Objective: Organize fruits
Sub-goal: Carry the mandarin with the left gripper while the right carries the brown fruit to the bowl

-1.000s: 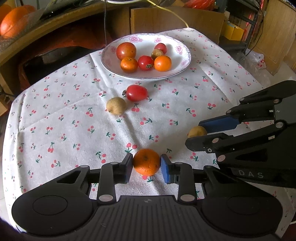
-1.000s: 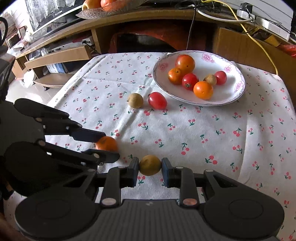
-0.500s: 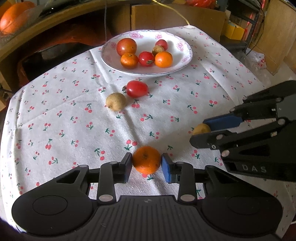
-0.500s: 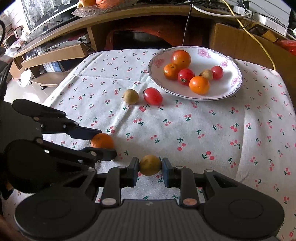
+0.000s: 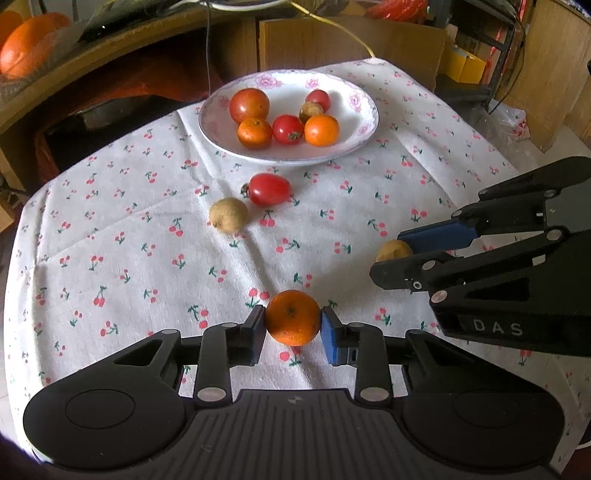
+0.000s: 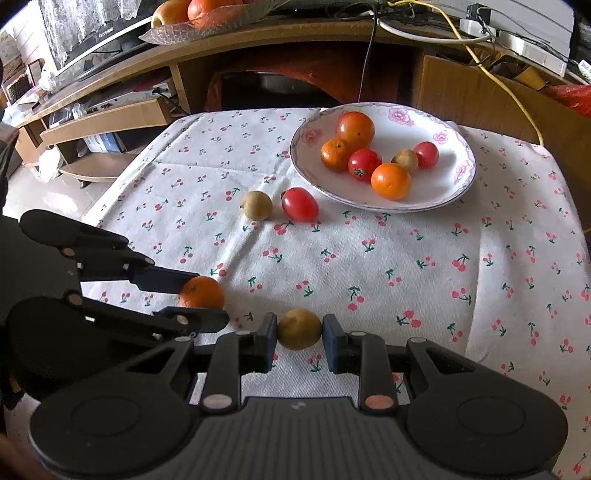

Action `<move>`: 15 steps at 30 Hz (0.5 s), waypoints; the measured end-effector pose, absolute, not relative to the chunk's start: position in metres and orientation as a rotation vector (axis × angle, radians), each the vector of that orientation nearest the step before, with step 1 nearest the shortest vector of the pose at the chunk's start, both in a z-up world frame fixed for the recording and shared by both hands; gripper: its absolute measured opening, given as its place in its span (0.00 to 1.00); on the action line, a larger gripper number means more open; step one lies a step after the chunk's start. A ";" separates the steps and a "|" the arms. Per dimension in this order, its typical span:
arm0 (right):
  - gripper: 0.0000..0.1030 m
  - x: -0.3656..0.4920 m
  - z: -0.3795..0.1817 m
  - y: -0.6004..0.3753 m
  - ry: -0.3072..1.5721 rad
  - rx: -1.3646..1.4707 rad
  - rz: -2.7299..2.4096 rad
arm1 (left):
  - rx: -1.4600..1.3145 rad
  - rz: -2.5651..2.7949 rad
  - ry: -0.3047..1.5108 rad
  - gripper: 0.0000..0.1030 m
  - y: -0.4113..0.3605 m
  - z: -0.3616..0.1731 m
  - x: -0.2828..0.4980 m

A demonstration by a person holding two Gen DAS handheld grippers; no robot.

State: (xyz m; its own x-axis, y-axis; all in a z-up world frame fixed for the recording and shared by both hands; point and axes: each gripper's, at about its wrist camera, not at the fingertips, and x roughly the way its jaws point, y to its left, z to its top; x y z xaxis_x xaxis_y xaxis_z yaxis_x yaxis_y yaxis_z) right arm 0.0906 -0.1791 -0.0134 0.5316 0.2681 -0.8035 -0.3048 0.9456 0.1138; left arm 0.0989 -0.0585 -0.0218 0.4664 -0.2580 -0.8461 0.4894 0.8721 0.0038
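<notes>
My left gripper (image 5: 293,330) is shut on a small orange (image 5: 293,317) and holds it above the cherry-print cloth. My right gripper (image 6: 299,338) is shut on a yellow-brown round fruit (image 6: 299,328), also held above the cloth. Each gripper shows in the other's view: the right gripper (image 5: 397,254) on the right, the left gripper (image 6: 201,295) on the left. A white flowered plate (image 5: 364,110) at the far side holds several tomatoes and oranges; it also shows in the right wrist view (image 6: 461,177). A red tomato (image 5: 269,189) and a brown fruit (image 5: 228,215) lie on the cloth before the plate.
The cloth-covered table (image 5: 110,229) drops off at its left and right edges. A wooden shelf unit (image 6: 258,48) stands behind it with a tray of fruit (image 6: 207,14) on top. Cardboard (image 5: 351,40) and cables lie behind the plate.
Both grippers have lifted their fruits off the cloth and moved up and a little forward toward the plate. Both stay shut on their fruits.
</notes>
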 end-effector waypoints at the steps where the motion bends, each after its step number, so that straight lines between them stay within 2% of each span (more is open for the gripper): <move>1: 0.43 0.091 -0.012 -0.179 0.947 -0.040 0.341 | 0.256 -0.464 0.982 0.38 -0.059 -0.020 0.100; 15: 0.43 0.097 0.001 -0.187 0.907 -0.004 0.308 | 0.226 -0.445 0.940 0.38 -0.064 -0.003 0.113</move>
State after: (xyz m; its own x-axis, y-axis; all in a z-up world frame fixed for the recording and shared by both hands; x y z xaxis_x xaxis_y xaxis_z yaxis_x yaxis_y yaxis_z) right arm 0.0972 -0.1866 0.0007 0.5753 0.2612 -0.7751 -0.2647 0.9561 0.1258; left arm 0.1127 -0.0638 -0.0031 0.5082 -0.2693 -0.8181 0.4623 0.8867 -0.0047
